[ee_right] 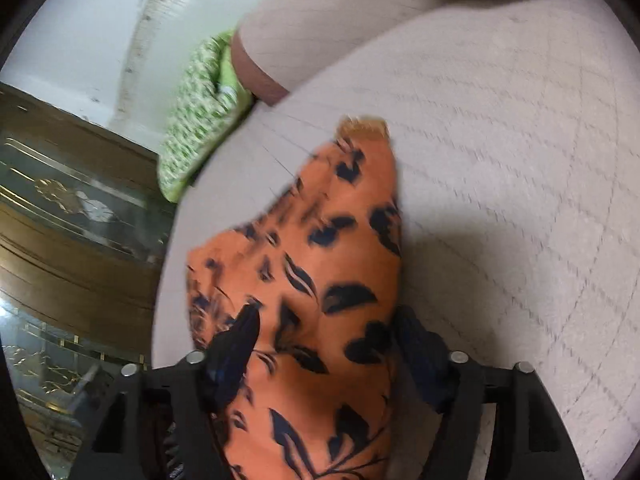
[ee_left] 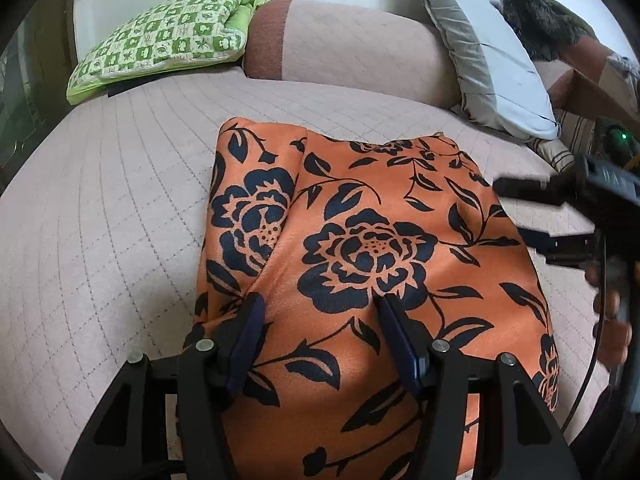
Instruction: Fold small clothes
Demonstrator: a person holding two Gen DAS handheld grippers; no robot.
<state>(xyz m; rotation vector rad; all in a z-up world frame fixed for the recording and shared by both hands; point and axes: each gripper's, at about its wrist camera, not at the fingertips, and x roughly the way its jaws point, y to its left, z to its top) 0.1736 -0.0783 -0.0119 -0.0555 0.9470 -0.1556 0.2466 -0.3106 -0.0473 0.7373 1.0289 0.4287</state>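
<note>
An orange garment with dark blue flowers (ee_left: pixel 360 240) lies partly folded on the pink quilted bed cover (ee_left: pixel 100 200), with a fold line running up its left side. My left gripper (ee_left: pixel 318 300) stands open over its near part, both fingers resting on the cloth. In the same view my right gripper (ee_left: pixel 512 212) hangs at the garment's right edge, held by a hand (ee_left: pixel 612 304), fingers apart and empty. In the blurred right wrist view the garment (ee_right: pixel 332 240) stretches away beneath and between the spread fingers of the right gripper (ee_right: pixel 324 320).
A green checked cushion (ee_left: pixel 160 40), a pink bolster (ee_left: pixel 352 48) and a grey-white pillow (ee_left: pixel 492 64) line the far side. A dark furry item (ee_left: pixel 536 20) and a cardboard box (ee_left: pixel 600 80) sit far right. A wooden glass-front cabinet (ee_right: pixel 60 220) stands beyond the bed's edge.
</note>
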